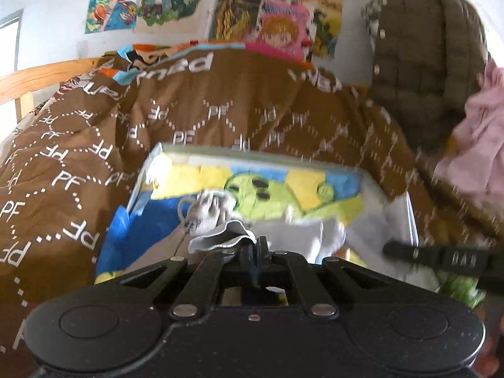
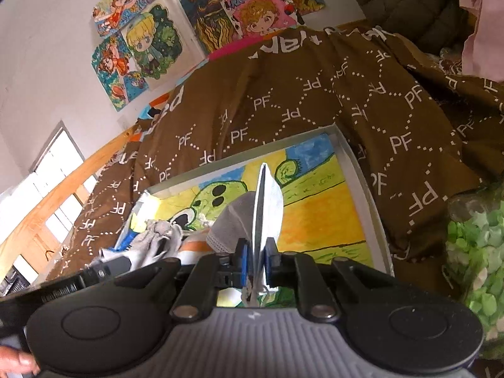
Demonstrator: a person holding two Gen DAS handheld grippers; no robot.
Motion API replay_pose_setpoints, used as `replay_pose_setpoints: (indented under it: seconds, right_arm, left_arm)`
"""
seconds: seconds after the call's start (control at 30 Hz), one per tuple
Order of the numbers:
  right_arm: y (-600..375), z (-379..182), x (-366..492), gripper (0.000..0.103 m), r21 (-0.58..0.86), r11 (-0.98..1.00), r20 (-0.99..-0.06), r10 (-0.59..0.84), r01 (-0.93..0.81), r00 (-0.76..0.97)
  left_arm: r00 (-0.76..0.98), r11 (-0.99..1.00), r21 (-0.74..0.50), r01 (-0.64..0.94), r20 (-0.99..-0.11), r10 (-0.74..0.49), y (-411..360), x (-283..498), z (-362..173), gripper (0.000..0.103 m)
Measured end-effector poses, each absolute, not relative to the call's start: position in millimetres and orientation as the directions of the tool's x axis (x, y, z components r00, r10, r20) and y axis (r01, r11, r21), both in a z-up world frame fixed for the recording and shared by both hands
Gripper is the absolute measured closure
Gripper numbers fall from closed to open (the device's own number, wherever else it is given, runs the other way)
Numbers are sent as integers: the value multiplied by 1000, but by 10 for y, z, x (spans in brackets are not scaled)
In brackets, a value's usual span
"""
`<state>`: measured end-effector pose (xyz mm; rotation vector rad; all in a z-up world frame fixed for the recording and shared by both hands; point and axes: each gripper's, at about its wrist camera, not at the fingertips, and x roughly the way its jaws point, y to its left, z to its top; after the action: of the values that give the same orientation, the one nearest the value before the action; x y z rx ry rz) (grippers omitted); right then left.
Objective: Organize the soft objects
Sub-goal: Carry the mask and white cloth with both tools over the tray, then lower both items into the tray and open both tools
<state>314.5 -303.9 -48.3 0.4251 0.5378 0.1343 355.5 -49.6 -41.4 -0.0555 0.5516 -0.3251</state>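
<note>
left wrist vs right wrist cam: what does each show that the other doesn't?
Left wrist only: the left tool shut on a crumpled white cloth, with the puffy olive jacket in nearly full view.

Right wrist only: the right tool shut on a folded grey-white cloth, a window, green-patterned fabric.

Both: the painted board lying on the brown PF-print blanket, and anime posters on the wall.

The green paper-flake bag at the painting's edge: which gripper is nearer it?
Right. The right gripper, shut on a grey cloth, sits beside the green bag; the left gripper works at the painting's far side.
</note>
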Motion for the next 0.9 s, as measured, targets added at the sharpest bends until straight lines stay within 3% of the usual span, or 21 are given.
replay_pose_setpoints:
  seconds: [0.27, 0.47, 0.57, 0.63, 0.7, 0.9]
  right_arm:
    - [-2995, -612, 3250, 83, 411, 911, -529, 226, 14, 818]
    - [-2980, -609, 3247, 73, 393, 919, -546, 218, 19, 809]
    - [-2982, -592, 3238, 71, 380, 924, -557, 205, 28, 805]
    - [-2986, -571, 3227, 66, 374, 927, -561, 198, 33, 803]
    - [-3003, -539, 3204, 59, 380, 925, -561, 200, 35, 804]
    - [-3051, -353, 3045, 46, 386, 922, -533, 195, 31, 823]
  left_arm:
    - [763, 947, -131, 294, -564, -315, -556, 3577, -579, 101]
    - [740, 948, -140, 287, -596, -312, -571, 3595, -614, 92]
    - [742, 951, -147, 272, -597, -305, -553, 3577, -594, 83]
    - [742, 952, -148, 266, -600, -300, -541, 3551, -573, 67]
    - [747, 957, -140, 254, -600, -286, -529, 3518, -544, 58]
    - [766, 960, -169, 225, -578, -281, -441, 3385, -373, 42]
